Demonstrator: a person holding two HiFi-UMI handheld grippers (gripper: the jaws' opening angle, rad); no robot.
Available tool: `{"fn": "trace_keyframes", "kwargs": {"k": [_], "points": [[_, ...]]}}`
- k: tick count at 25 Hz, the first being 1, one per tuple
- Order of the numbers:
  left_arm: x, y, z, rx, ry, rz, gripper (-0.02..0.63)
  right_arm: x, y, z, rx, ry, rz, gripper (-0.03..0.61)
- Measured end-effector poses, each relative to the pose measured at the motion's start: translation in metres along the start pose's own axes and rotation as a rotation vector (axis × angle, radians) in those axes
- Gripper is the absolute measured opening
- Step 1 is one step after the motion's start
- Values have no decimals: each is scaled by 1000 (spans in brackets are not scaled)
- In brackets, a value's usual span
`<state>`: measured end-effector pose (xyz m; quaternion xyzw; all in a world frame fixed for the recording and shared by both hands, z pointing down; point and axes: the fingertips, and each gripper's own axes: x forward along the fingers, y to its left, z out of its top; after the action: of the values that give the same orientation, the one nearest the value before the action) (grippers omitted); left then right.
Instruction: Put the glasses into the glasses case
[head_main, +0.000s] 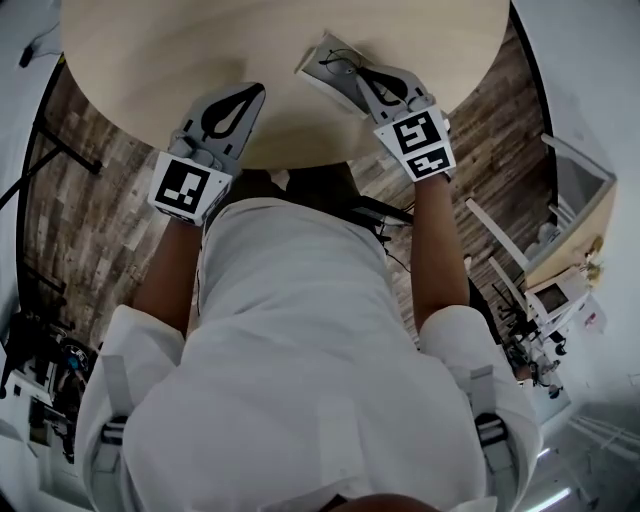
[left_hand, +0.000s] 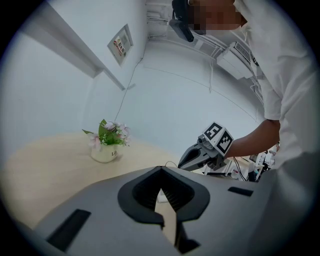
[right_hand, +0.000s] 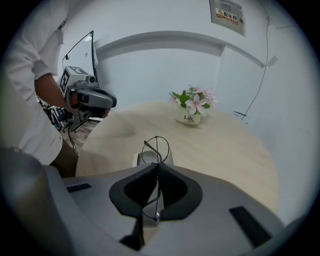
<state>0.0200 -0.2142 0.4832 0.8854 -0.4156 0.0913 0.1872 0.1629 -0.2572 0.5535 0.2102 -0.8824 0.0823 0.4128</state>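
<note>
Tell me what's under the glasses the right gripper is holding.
The grey glasses case sits right beneath the glasses, resting on the table. The right gripper, shut on the frame, covers most of the case, so its inside cannot be seen.

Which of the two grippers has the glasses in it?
The right gripper: its jaws are shut on the thin wire glasses, above the glasses case. The left gripper has its jaws together with nothing between them.
</note>
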Motion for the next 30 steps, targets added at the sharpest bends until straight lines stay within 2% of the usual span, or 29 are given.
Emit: {"fn": "trace_keyframes", "kwargs": {"k": [3,7,10,12,15,20,22,26,30], "points": [[1,1,-8,-34,31,21,8,14,5,-9,-14,53,39,28],[5,10,-12,-5,-14,31,8,30,7,-18,11,102,64,28],[2,16,-17,3,2,43,8,36,12,-23,39,110,91,28],[-1,17,-21,-27,32,54,8,37,14,-23,34,116,100,28],[1,17,-21,-5,2,61,8,34,18,-25,3,139,116,28],[-3,18,-30,-16,-4,42,8,29,25,-4,-22,139,79,28],[-7,23,-33,-24,-8,35,8,36,25,-1,0,154,71,28],[-7,24,-36,-27,0,33,8,49,17,-22,87,210,75,28],[-9,27,-36,-28,2,43,8,57,22,-33,125,262,105,28]]}}
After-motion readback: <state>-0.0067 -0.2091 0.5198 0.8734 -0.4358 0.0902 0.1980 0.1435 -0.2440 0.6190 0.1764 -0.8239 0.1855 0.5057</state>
